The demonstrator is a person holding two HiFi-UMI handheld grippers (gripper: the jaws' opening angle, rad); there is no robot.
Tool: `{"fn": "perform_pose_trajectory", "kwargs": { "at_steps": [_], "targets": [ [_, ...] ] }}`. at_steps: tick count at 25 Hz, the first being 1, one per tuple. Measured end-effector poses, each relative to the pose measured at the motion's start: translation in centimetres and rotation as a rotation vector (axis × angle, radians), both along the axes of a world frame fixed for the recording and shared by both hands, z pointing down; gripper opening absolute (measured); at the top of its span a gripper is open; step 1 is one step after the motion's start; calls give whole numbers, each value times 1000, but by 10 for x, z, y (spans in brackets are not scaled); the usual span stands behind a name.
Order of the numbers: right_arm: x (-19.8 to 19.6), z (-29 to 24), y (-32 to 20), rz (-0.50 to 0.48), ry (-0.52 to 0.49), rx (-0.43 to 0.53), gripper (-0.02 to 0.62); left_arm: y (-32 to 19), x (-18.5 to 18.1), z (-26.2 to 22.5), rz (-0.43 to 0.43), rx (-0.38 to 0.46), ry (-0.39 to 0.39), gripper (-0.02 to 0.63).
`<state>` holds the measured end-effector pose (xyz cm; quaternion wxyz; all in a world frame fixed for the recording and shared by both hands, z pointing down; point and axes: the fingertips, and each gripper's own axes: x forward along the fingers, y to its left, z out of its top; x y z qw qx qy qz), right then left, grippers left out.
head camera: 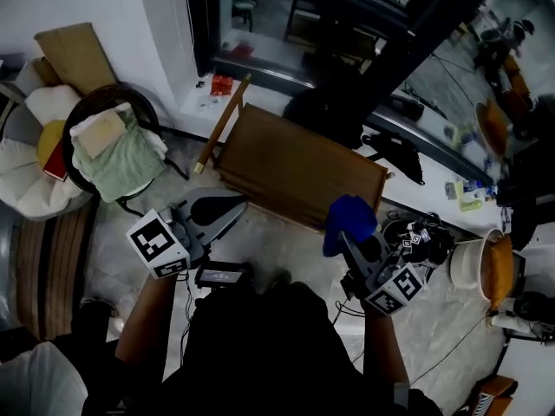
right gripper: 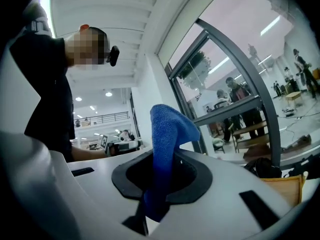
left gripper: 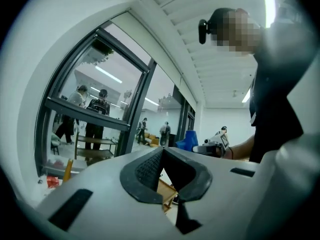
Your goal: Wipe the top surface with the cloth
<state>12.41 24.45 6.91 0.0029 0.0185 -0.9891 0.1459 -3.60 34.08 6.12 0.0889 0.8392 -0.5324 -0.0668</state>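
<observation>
Wood takes up most of the floor ahead: a low table (head camera: 295,167), its top surface bare and not yet touched. At its near right corner hangs the blue cloth (head camera: 349,219), raised clear of the wood. It looks light and limp, flopping over above the jaws, so a pinch on a bunched fold should keep it. The right gripper (head camera: 347,239) has exactly that, clamped on the cloth's middle and angled forward and up. The left gripper (head camera: 238,206), jaws pressed together on nothing, points at the table's near left edge.
</observation>
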Motion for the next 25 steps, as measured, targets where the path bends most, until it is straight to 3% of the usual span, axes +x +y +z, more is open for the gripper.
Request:
{"fn": "perform_pose_trajectory", "kwargs": {
  "at_steps": [7,17,25],
  "targets": [
    [22,-10,21,-51,-67,-6,66,6,49,6,18,-29,-34,12],
    [109,6,35,-53,-67,40,65,2,141,14,11,-143,-114,12],
    [117,37,65,-147,-84,-4,64,22,175,19,-29,-208,-162,12]
  ]
}}
